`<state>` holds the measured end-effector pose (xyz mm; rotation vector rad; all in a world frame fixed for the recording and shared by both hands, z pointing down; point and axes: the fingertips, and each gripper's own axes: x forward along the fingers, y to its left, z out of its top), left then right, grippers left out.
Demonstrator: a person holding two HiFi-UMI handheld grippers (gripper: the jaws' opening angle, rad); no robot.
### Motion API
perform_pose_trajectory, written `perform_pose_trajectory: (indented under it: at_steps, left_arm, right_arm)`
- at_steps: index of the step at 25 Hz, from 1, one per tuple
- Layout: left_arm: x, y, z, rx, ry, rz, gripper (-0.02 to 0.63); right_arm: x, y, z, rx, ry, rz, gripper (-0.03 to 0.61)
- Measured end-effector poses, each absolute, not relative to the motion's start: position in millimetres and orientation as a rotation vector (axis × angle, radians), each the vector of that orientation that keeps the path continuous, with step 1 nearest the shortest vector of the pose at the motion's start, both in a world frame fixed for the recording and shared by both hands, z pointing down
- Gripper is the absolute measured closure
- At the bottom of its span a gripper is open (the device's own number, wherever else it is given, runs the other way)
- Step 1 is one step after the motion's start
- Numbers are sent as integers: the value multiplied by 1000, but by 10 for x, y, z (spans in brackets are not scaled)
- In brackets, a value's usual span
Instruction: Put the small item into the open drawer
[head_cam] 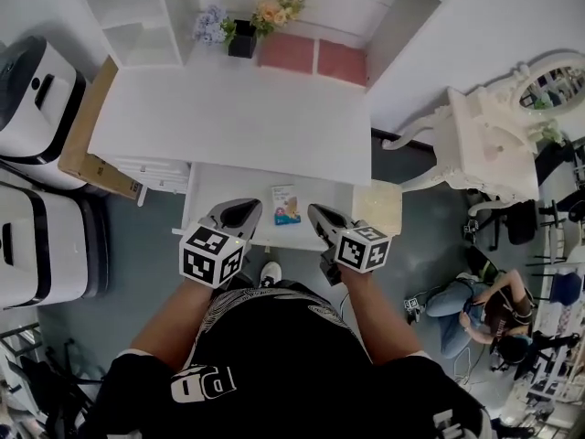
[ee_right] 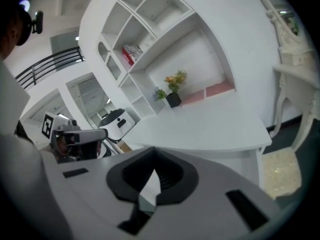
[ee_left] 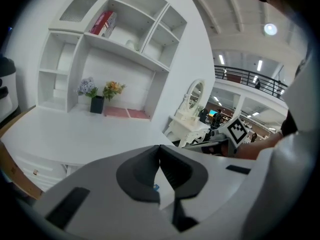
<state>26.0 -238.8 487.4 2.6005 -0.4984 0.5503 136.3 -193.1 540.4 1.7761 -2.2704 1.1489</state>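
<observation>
Item (head_cam: 286, 204) — one, in one drawer (head_cam: 322, 193); left gripper (head_cam: 243, 208), right gripper (head_cam: 321, 214) closed.

White desk (head_cam: 228, 108) w/ shelf unit (head_cam: 137, 16) behind, ornate white vanity (head_cam: 484, 144) at its right, grey floor (head_cam: 146, 227)

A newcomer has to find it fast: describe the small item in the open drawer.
Start at the big white desk, then drop to the open drawer pulled out below its front edge. The small item lies flat inside: a little rectangular piece printed blue and orange, the only coloured thing on the drawer's white floor.
</observation>
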Motion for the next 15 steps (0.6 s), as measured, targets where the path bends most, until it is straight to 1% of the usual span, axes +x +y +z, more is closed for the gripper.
perform_pose_trajectory:
  at_steps: [4, 8, 15]
  left_arm:
    - [262, -2297, 4772, 2636, -500, 540, 600]
    - [297, -2148, 4680, 2650, -508, 534, 600]
    - [332, -1959, 4526, 2687, -522, 512, 600]
  right_arm:
    - [1188, -1782, 5052, 1759, -2375, 976, 571]
    - [1194, -1664, 4872, 1817, -2372, 853, 571]
    - [1291, -1551, 4714, 1901, -2498, 907, 571]
